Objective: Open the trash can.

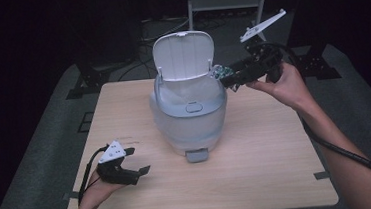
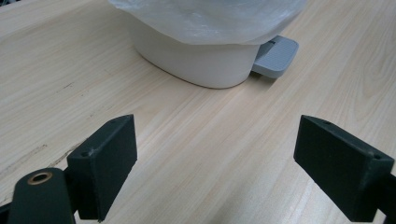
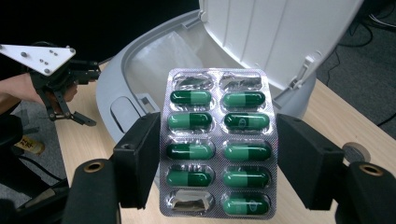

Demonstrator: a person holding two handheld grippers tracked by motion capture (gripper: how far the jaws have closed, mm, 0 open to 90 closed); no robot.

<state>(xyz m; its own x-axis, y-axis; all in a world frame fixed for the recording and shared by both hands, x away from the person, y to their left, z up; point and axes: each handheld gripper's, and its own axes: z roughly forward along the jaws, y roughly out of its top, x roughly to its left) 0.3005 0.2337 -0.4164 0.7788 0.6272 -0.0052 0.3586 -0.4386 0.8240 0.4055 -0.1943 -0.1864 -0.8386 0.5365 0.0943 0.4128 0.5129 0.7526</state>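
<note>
the pill pack sits gripped between the right gripper's fingers, just before the open bin; next, likely release inside. left gripper fingers rest open on the desk.

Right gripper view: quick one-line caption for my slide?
Right claw holds a blister pack of green capsules before the open, bag-lined pedal bin.

Pale wood-grain tabletop, white pedal bin with lid raised standing near the far edge's middle, grey pedal facing the near edge
</note>
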